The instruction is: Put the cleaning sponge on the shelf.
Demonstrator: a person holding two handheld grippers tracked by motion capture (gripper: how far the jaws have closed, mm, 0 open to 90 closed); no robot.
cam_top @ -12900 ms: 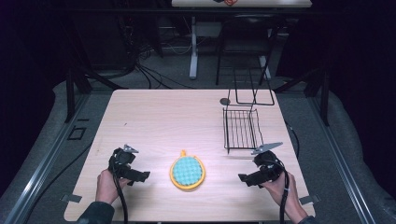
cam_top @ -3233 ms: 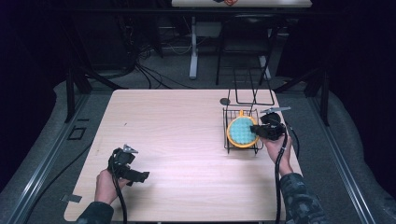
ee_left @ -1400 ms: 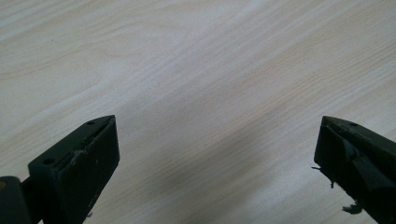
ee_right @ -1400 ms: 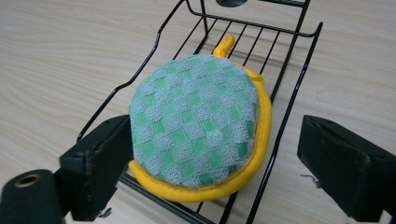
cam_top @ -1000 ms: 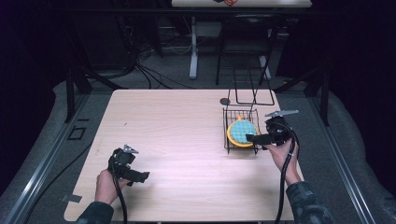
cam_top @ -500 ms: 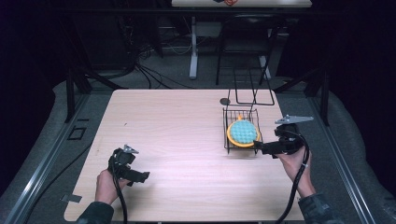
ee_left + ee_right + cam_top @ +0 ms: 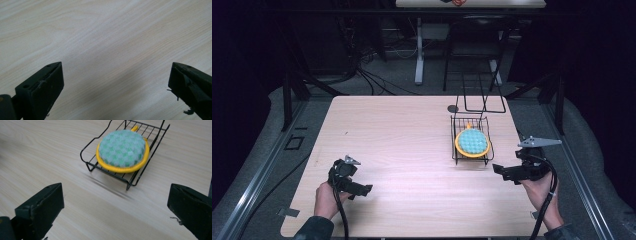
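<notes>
Resting in the wire rack [image 7: 457,123], a round scrubber [image 7: 472,141]; both hand-held grippers, left [image 7: 362,189] and right [image 7: 501,172], spread wide, empty.

My left gripper [image 7: 362,190] sits low with jaws spread wide. My right gripper [image 7: 501,171] is likewise wide open, empty.

The wooden table [image 7: 412,150] is seen from above and behind the person in the high view, the whole top taken in from afar. The left gripper view is held close over bare wood, looking down between its jaws. The right gripper view is aimed low across the table at the wire rack [image 7: 130,173] — also caught, far smaller, in the high view [image 7: 471,159].
</notes>
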